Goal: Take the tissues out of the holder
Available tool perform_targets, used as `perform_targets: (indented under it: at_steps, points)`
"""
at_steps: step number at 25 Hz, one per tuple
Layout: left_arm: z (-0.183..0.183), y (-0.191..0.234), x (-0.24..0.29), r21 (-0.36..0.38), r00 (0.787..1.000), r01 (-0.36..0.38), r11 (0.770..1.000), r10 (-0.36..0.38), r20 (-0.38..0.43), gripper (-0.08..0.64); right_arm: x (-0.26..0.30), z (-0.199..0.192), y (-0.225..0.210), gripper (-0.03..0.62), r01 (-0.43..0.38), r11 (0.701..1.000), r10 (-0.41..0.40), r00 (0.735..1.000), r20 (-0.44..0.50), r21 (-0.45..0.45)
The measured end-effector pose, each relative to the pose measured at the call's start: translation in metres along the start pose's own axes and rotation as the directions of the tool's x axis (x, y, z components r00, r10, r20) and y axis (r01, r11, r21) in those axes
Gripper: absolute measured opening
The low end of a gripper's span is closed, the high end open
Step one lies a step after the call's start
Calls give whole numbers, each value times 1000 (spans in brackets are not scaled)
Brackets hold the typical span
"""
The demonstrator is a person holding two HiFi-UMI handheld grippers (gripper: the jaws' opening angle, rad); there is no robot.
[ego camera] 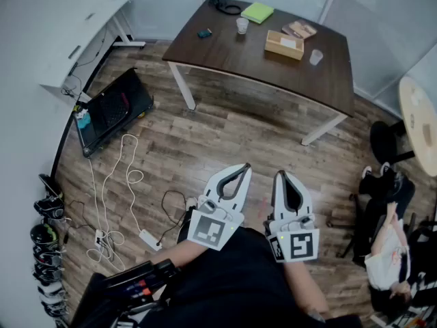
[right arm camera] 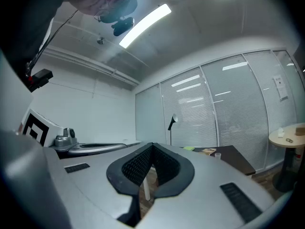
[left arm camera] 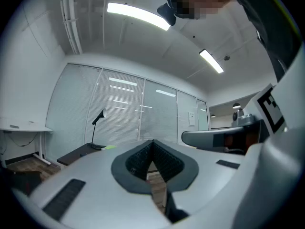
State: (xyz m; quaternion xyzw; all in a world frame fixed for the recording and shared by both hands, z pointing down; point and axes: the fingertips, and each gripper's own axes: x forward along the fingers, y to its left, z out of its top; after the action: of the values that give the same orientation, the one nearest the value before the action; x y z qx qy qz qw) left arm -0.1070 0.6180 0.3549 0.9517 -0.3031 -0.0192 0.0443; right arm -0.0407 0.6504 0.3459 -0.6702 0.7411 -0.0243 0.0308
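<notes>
The wooden tissue holder (ego camera: pixel 284 44) sits on the dark brown table (ego camera: pixel 225 50) far across the room, with a white tissue showing in its top. Both grippers are held close to the person's body, level, side by side, pointing toward that table and well short of it. The left gripper (ego camera: pixel 244 167) is shut with nothing between its jaws; its own view shows the gripper (left arm camera: pixel 152 141) with tips meeting. The right gripper (ego camera: pixel 280 175) is likewise shut and empty, as the meeting tips of the gripper (right arm camera: pixel 152 145) show in its own view. The table (right arm camera: pixel 233 157) appears ahead in the right gripper view.
Also on the table: two clear cups (ego camera: pixel 242 24) (ego camera: pixel 315 57), a green notebook (ego camera: pixel 257 12), a lamp base (ego camera: pixel 225 7). A black flat machine (ego camera: pixel 113 111) and cables (ego camera: pixel 109 203) lie at the left. A seated person (ego camera: pixel 386 244) and a round table (ego camera: pixel 420 121) are at the right.
</notes>
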Motion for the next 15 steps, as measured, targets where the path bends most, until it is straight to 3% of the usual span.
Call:
perform_targets:
  at_steps: [9, 15]
  points:
    - [-3, -2, 10, -17, 1000, -4, 1000, 4, 4, -3, -2, -1, -15, 11, 14, 1000, -14, 1000, 6, 10]
    - [-5, -12, 18, 17, 1000, 22, 1000, -22, -15, -3, -4, -3, -28, 11, 28, 999, -28, 1000, 6, 28]
